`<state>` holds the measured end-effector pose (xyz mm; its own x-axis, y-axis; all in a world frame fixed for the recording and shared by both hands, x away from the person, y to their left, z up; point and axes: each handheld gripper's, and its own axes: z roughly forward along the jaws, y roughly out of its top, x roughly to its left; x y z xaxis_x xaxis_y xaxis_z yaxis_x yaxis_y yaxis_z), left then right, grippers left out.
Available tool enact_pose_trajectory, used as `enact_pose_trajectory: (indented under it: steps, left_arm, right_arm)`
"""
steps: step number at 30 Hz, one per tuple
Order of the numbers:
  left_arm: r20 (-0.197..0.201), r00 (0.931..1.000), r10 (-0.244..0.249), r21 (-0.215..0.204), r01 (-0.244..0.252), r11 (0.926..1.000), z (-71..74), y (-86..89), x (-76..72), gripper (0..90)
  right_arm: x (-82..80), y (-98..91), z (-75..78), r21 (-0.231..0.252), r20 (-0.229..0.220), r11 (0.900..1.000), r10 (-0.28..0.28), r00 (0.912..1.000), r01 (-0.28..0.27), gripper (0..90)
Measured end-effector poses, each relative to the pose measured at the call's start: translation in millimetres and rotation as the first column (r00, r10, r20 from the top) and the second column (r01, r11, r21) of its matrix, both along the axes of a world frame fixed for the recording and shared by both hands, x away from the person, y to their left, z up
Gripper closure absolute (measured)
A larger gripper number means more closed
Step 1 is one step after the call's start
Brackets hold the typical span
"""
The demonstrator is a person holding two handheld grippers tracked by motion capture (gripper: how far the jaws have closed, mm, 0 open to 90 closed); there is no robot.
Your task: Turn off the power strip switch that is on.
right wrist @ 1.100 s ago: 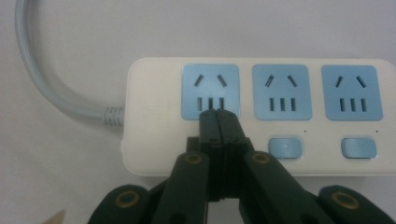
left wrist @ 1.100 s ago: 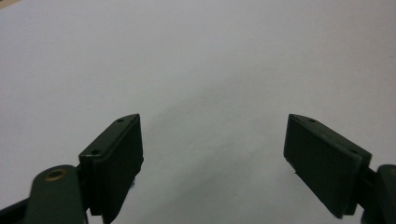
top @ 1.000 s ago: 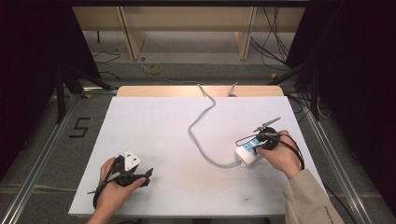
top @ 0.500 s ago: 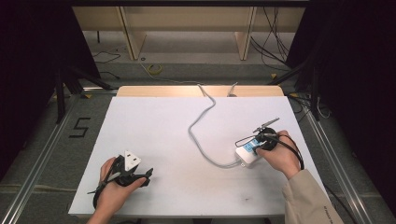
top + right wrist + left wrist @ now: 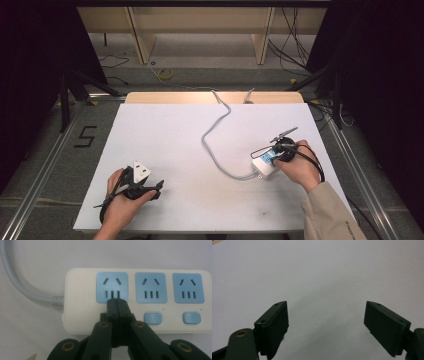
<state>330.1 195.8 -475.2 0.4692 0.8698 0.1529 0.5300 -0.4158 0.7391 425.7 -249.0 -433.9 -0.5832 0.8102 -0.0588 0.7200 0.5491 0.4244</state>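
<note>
A white power strip [image 5: 264, 165] with blue sockets lies at the table's right, and a grey cable [image 5: 215, 125] snakes from it to the far edge. My right gripper [image 5: 276, 155] is shut with nothing between its jaws. In the right gripper view its joined tips [image 5: 117, 302] rest on the power strip [image 5: 80, 302] just below the leftmost socket [image 5: 112, 287], where a switch would be; they hide that spot. Two blue switches [image 5: 152, 318] show under the other sockets. My left gripper [image 5: 158, 187] sits at the near left, open over bare white table [image 5: 325, 272].
The grey cable [image 5: 15, 282] leaves the strip's left end in the right gripper view. The white table top [image 5: 165, 145] is bounded by a wooden strip [image 5: 170, 97] at the far edge. Metal rails [image 5: 45, 160] and dark stands flank the table.
</note>
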Motion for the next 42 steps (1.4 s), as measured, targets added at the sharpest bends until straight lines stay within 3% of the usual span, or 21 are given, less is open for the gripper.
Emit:
enact_pose_trajectory:
  steps: [16, 42]
  left_arm:
    - [-0.003, 1.0, -0.001, 0.003, 0.001, 1.0, -0.1, -0.1, -0.1, 19.3]
    - [-0.002, 1.0, -0.001, 0.002, 0.001, 1.0, -0.3, 0.0, 0.1, 19.2]
  right_arm:
    - [-1.0, 1.0, -0.7, -0.006, 0.008, 1.0, -0.007, 0.9999, 0.007, 90.0]
    - [-1.0, -3.5, -2.1, 0.03, 0.003, 0.9994, -0.015, 0.9999, 0.015, 90.0]
